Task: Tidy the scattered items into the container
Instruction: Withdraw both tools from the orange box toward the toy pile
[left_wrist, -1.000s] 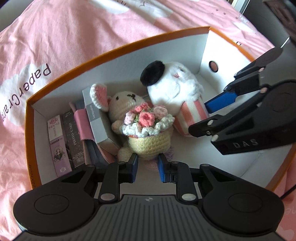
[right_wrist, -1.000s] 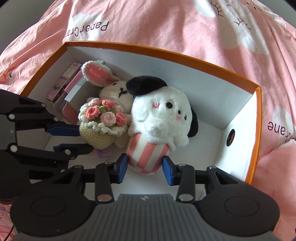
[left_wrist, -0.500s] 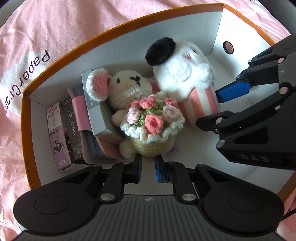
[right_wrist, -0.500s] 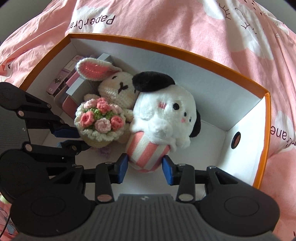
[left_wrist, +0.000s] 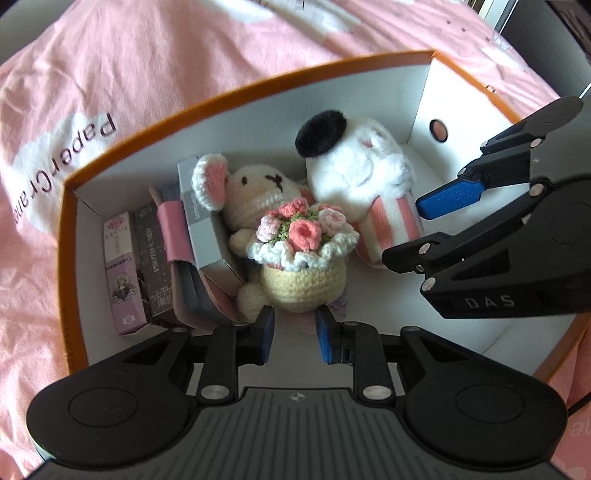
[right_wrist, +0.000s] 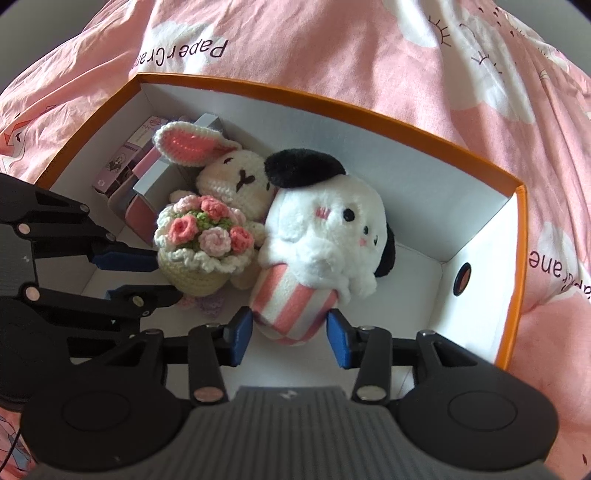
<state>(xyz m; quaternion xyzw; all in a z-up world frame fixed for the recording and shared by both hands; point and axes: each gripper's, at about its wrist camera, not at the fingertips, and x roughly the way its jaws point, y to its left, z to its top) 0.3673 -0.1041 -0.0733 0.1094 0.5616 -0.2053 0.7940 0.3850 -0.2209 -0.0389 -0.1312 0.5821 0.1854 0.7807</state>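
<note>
Two soft toys sit side by side in the box (left_wrist: 236, 92), an orange-rimmed cardboard container with white walls: a crocheted cream rabbit (left_wrist: 258, 192) hugging a knitted flower basket (left_wrist: 303, 266), and a fluffy white plush dog (right_wrist: 332, 229) with black ears and a pink-striped body. Beside the rabbit, several flat packets (left_wrist: 155, 258) stand on edge against the box's end wall. Your left gripper (left_wrist: 293, 332) hangs just short of the basket's base; its blue-padded jaws are opening, with a clear gap and nothing pinched. Your right gripper (right_wrist: 290, 336) straddles the dog's striped bottom; its jaws are opening too, spread either side with the pads just clear of the plush. Around the box lies a wrinkled pink bedsheet (right_wrist: 332, 48) printed with white clouds.
</note>
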